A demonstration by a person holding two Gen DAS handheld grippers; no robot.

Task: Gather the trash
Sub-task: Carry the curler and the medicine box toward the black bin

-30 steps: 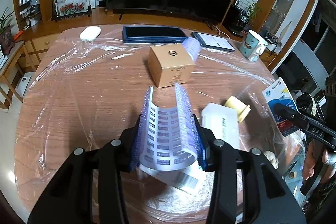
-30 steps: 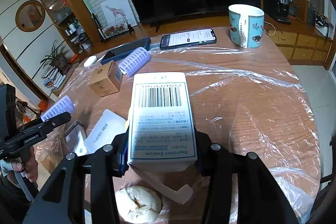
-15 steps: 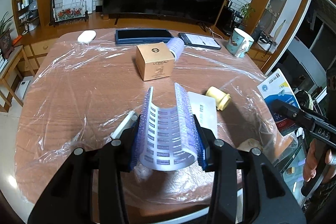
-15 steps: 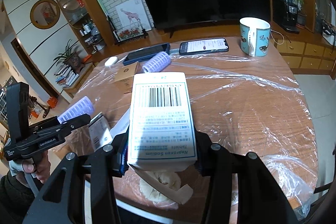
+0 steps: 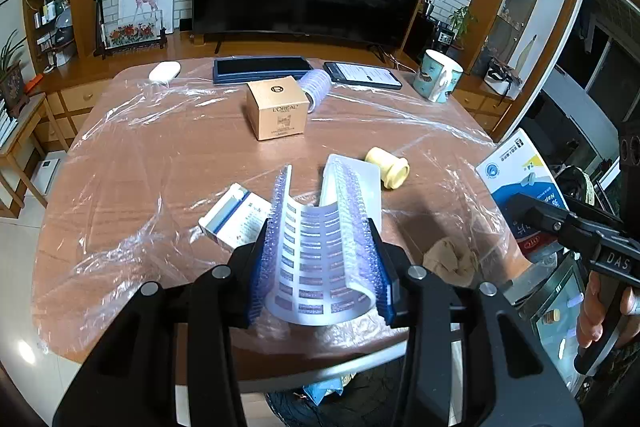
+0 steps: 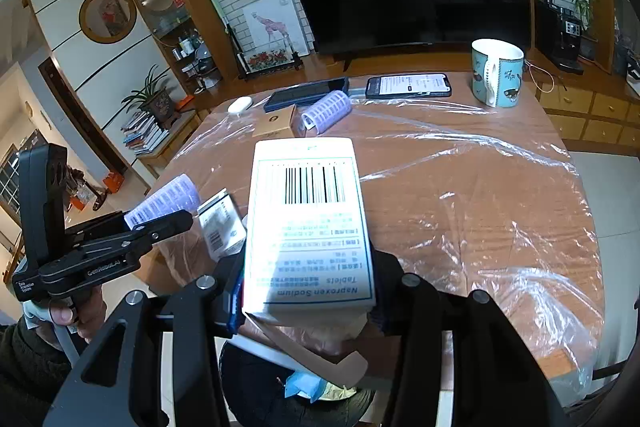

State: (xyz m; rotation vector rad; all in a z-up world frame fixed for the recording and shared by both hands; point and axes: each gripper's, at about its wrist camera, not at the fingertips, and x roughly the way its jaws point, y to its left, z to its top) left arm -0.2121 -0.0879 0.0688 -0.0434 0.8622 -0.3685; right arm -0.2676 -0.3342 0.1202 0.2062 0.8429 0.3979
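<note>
Left gripper [image 5: 320, 267]: pressed onto a torn purple hair roller [image 5: 320, 251], bent open like a trough, with one bristly wall against each pad.
Right gripper [image 6: 308, 291]: clamped on a white tablet box [image 6: 308, 223], barcode face up, its opened end flap hanging loose at the near end.
Where both loads are: above the near edge of the table [image 5: 160, 163], which is covered in clear plastic film.
Bin [image 6: 280, 399]: a dark, round container shows below the near table edge in both views, with blue and pale scraps already inside, so some trash seems to be collected.
In hand now: judging by the position, both pieces are about to be dropped into that bin; neither is released yet.
Left on the table, likely trash: a small white medicine box [image 5: 236, 219] near left, a white flat carton [image 5: 360, 179] beside it, a pale yellow cap [image 5: 388, 167] to the right, and a crumpled tan wad [image 5: 452, 259] near right.
Uncertain: the gold box [image 5: 278, 111] and the whole purple roller [image 5: 316, 89] in the middle far area; whether they count as trash I cannot tell.
Probably staying: the mug [image 5: 438, 77], phone [image 5: 362, 73], dark flat case [image 5: 262, 69] and white mouse [image 5: 165, 71] along the far edge.
Progress: roughly midway, with several pieces left to fetch.
</note>
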